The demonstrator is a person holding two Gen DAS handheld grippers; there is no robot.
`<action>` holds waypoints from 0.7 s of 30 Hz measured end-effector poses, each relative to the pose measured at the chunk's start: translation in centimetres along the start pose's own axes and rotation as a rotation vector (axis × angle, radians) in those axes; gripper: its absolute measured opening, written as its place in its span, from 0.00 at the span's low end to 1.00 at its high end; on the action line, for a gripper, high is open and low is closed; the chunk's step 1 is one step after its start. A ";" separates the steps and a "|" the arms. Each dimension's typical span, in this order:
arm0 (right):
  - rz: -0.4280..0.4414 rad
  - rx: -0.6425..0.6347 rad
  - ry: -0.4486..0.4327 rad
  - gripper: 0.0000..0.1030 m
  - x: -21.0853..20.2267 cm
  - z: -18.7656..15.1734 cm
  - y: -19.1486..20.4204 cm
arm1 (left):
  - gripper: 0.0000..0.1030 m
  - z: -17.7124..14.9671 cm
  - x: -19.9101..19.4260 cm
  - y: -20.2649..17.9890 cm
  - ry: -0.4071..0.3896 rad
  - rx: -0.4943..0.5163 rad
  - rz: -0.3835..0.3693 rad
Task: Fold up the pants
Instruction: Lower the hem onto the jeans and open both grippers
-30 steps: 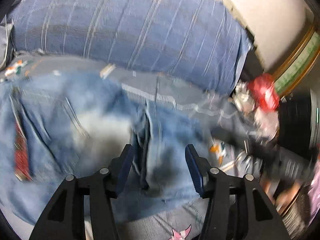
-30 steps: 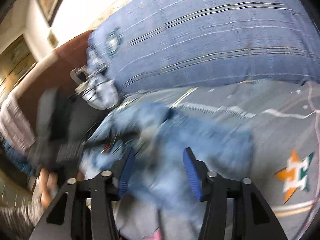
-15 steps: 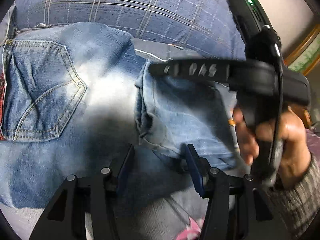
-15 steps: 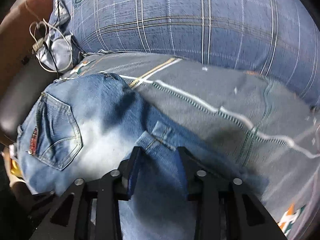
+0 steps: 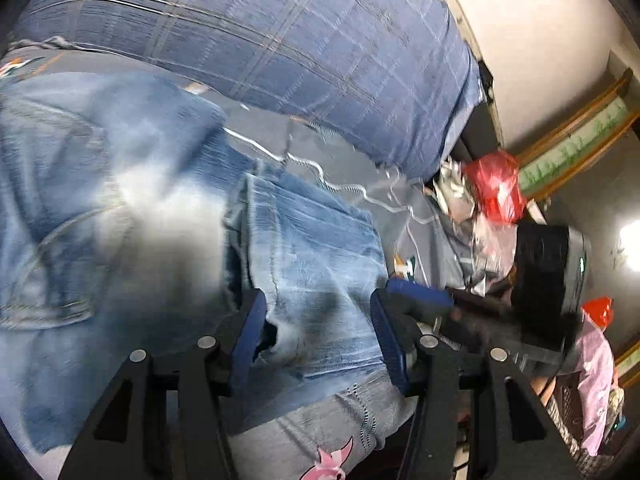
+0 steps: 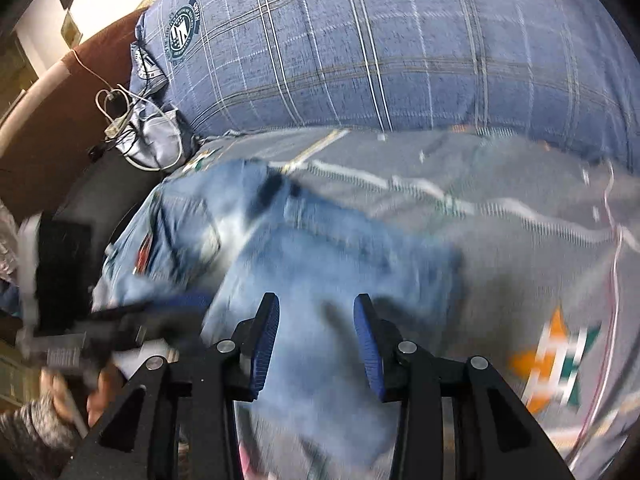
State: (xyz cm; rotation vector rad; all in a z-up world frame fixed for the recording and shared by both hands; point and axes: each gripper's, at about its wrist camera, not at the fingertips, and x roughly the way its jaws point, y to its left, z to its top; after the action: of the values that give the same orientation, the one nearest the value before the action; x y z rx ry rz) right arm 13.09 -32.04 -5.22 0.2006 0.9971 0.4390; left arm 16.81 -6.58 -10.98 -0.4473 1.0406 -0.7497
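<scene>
Light blue jeans (image 5: 120,200) lie on a grey bedsheet (image 5: 320,420), one leg folded across toward the seat with the back pocket (image 6: 180,236). My left gripper (image 5: 318,320) hovers over the folded leg's edge, jaws apart, denim showing between the pads but not pinched. In the right wrist view the jeans (image 6: 320,248) are blurred under my right gripper (image 6: 316,332), which is open at a narrower gap with nothing clamped. The two grippers are side by side: the right gripper's blue finger (image 5: 416,296) shows at the left view's right, and the left gripper's finger (image 6: 180,304) at the right view's left.
A big blue plaid pillow (image 6: 360,40) lies behind the jeans. An orange and green star logo (image 6: 552,356) marks the sheet at right. White cables (image 6: 120,112) lie by the brown headboard. A red bag (image 5: 494,188) and clutter sit past the bed's edge. A sleeved hand (image 6: 52,400) holds the left gripper.
The right gripper, which crossed high in the left view half a second ago, has dropped low at its right. Both views have pulled back from the denim; the right jaws stand narrower than a second ago.
</scene>
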 end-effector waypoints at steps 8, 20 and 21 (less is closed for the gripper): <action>-0.182 0.051 0.068 0.39 1.4 -3.9 -3.7 | 0.32 3.3 -2.4 -1.9 0.071 -0.063 -0.263; 0.203 -0.065 0.019 0.39 -0.9 -6.2 4.3 | 0.35 1.7 -2.6 0.2 0.044 -0.072 -0.026; 0.212 -0.086 0.039 0.39 -0.3 -6.4 5.3 | 0.35 1.8 -2.0 0.2 0.059 -0.072 -0.029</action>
State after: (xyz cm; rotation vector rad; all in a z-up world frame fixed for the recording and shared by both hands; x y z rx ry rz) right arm 6.13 -27.67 -6.57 0.2214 0.9971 0.6805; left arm 17.90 -4.97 -9.14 -0.5060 1.1209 -0.7570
